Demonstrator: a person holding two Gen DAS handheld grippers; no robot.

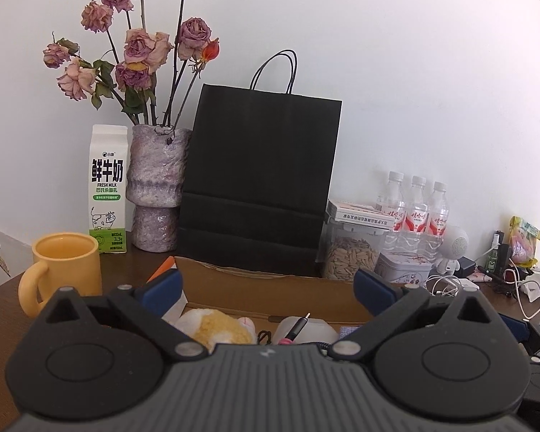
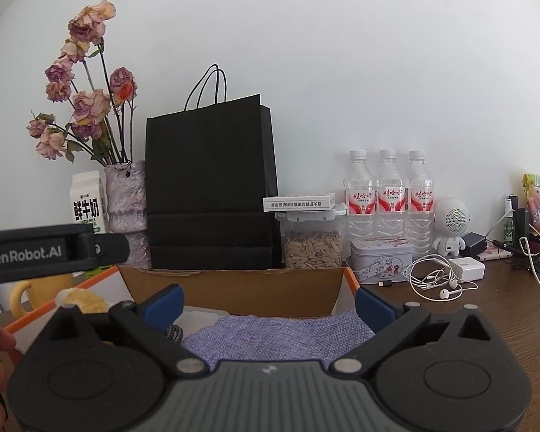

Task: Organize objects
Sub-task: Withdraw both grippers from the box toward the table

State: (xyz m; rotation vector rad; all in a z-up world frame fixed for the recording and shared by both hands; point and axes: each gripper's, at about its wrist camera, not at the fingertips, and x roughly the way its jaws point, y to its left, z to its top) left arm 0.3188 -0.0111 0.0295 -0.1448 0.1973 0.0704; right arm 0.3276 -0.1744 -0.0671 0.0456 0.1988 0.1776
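Left wrist view: left tool [image 1: 268, 289] spread wide, nothing pinched, above open brown cardboard box [image 1: 270, 288] on dark wooden bench [image 1: 3, 309], yellow-white plush toy [image 1: 216, 327] inside. Right wrist view: right tool [image 2: 268, 304] spread wide, empty, over folded lilac woven cloth [image 2: 280, 334] in box.

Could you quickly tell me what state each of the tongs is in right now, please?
Left tongs: open, holding nothing, above the cardboard box.
Right tongs: open, holding nothing, above the purple cloth.
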